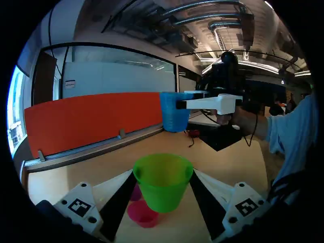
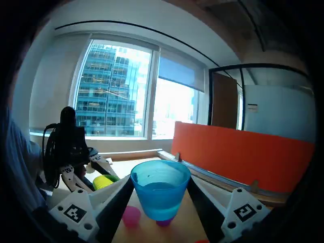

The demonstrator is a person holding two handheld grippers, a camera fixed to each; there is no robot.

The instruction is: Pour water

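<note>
Above the wooden bench (image 1: 227,162), both cups hang in the air. The left gripper (image 1: 163,175) pinches the empty green cup (image 1: 163,188) by its sides, and the right gripper (image 2: 160,184) pinches the blue cup (image 2: 160,192), which looks roughly half full of water (image 2: 160,187).

In the left gripper view the blue cup sits up at 12 o'clock, higher than the green one and well apart from it, so the pour has not begun.

The main risk, as I judge it, is tipping before the blue rim is over the green mouth. The stream would then miss and wet the bench and the small pink cup (image 1: 142,213) lying under the green cup at 6 o'clock.

Both cups are smooth, tapered plastic held only by two flat fingers. Tilting the blue one could let it twist or slide downward in the grip. The green one may sag or rotate as water adds weight. A fast tilt from that height would also splash out of the green cup.
</note>
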